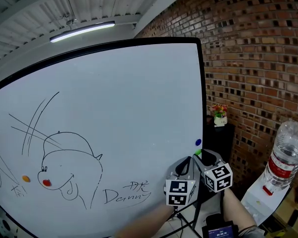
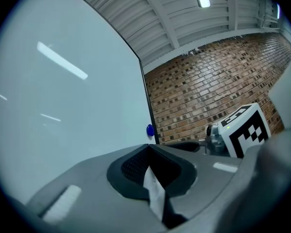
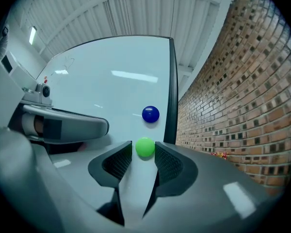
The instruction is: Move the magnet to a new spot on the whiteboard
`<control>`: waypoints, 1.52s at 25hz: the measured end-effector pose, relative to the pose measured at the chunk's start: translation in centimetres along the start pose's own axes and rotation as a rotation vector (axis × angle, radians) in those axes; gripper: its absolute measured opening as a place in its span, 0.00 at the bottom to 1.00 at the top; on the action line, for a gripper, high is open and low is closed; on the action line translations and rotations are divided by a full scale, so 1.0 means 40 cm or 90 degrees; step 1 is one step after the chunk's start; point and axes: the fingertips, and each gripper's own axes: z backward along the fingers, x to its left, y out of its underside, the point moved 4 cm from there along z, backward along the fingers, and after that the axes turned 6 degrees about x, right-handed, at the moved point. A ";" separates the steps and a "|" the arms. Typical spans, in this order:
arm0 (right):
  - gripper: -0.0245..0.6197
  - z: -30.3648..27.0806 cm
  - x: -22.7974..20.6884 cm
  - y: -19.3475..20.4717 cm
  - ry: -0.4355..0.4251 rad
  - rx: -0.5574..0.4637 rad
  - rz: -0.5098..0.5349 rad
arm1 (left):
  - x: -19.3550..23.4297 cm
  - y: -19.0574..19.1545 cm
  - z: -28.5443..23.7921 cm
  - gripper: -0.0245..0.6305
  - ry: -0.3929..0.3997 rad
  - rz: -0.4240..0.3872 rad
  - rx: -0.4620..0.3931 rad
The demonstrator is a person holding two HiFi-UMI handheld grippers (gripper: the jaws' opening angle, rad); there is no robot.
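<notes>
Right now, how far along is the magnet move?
Done: the right claw has the green magnet between its jaws, near the right edge of the whiteboard, below a blue magnet. In hand: jaws apart, not squeezing it. Left: grip or withdrawal, unclear which.

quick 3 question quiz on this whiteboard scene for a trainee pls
1. True or false: the green magnet sits between the right gripper jaws.
2. Which magnet is just above it on the whiteboard? A red, B blue, C orange.
3. Fill in: the left gripper jaws are ____ with nothing between them.

Key: 1 true. 2 B, the blue magnet. 3 together.
</notes>
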 end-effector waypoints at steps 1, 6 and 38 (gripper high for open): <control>0.29 0.004 0.003 -0.002 0.006 -0.002 0.002 | 0.003 -0.001 0.005 0.04 -0.003 -0.002 -0.001; 0.28 0.057 0.038 -0.046 0.042 -0.038 0.018 | 0.017 -0.010 0.048 0.04 -0.020 -0.002 -0.004; 0.05 0.073 1.213 -0.444 -0.279 -0.202 0.131 | 0.557 -0.097 1.088 0.04 -0.394 -0.063 -0.001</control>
